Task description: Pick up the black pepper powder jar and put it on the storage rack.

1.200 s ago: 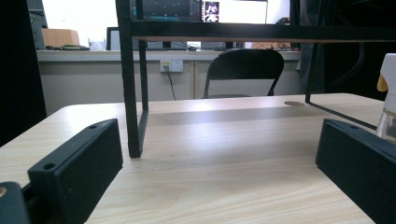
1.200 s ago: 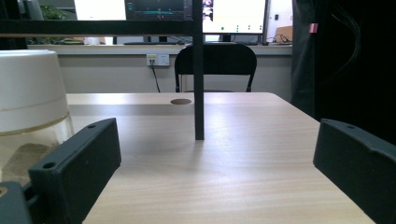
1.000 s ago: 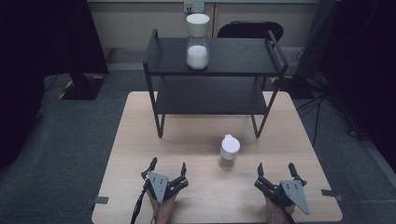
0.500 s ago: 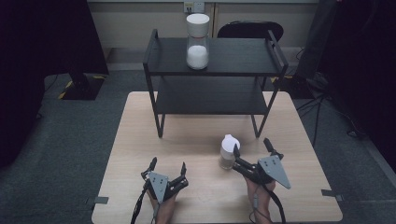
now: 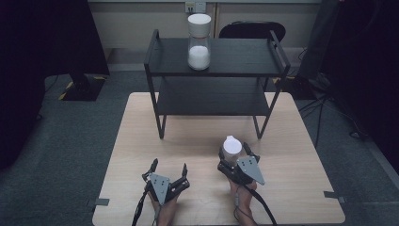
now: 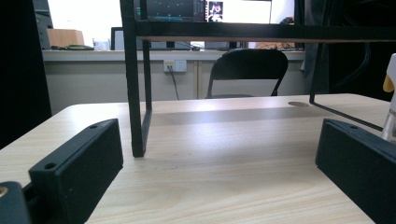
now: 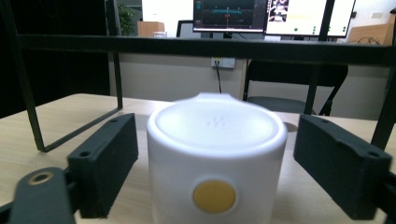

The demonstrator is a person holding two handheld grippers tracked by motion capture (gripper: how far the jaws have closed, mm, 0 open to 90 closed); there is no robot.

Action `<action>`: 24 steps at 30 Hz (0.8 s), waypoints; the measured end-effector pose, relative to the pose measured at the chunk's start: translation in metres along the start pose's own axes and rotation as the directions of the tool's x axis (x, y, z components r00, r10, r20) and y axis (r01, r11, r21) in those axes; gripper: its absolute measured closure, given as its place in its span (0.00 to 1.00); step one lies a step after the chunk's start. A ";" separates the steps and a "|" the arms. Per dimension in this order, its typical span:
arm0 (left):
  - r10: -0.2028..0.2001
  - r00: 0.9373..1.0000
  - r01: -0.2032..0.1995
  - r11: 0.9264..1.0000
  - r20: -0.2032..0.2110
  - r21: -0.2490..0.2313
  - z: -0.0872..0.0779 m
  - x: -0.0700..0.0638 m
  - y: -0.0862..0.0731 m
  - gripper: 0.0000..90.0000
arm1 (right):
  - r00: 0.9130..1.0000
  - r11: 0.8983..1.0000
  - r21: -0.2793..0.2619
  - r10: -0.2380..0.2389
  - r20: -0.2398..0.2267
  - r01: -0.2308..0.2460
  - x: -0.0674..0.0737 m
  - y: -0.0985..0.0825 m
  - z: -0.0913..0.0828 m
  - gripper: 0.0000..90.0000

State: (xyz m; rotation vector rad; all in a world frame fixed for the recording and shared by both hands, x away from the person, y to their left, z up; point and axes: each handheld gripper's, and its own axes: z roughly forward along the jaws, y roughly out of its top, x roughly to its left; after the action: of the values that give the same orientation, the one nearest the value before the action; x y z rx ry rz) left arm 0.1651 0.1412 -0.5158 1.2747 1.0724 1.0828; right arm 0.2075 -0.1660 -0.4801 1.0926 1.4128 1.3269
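A small jar (image 5: pixel 232 147) with a white lid stands on the wooden table (image 5: pixel 141 141), in front of the black shelf (image 5: pixel 235 59). My right gripper (image 5: pixel 233 150) reaches around it from the near side. In the right gripper view the jar (image 7: pixel 215 182), with a yellow dot on its lid, sits between the jaws with a gap on each side. The right jaws have just been closing in on the jar and do not press on it. My left gripper (image 5: pixel 170 165) rests open on the table to the left with nothing between its fingers (image 6: pixel 88 154). The jar's edge (image 6: pixel 390 116) shows at the far right of the left gripper view.
A taller jar (image 5: pixel 199 42) half full of white grains stands on the shelf's top board. The lower shelf board (image 5: pixel 211 99) is bare. A black chair (image 5: pixel 251 30) sits behind the shelf and a dark stand (image 5: pixel 82 87) is on the floor at left.
My right gripper has moved left and forward from the table's near right to the small jar, and its jaws now stand around the jar. The left gripper has stayed put.
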 end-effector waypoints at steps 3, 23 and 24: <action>0.000 1.000 0.000 1.000 0.000 0.000 0.000 0.000 0.000 0.00 | 1.000 1.000 0.022 0.020 -0.001 -0.020 0.000 -0.001 0.002 0.18; 0.000 1.000 0.000 1.000 0.000 0.000 0.000 0.000 0.000 0.00 | 0.999 0.999 0.031 0.030 -0.024 -0.029 -0.005 -0.009 0.006 0.33; 0.000 1.000 0.000 1.000 0.000 0.000 0.000 0.000 0.000 0.00 | 0.999 0.999 0.034 0.031 -0.022 -0.030 -0.004 -0.009 0.006 0.33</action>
State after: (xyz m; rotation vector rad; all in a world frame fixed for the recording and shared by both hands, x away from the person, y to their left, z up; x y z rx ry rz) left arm 0.1651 0.1412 -0.5158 1.2746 1.0722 1.0829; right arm 0.2143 -0.1689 -0.4889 1.1290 1.4446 1.3453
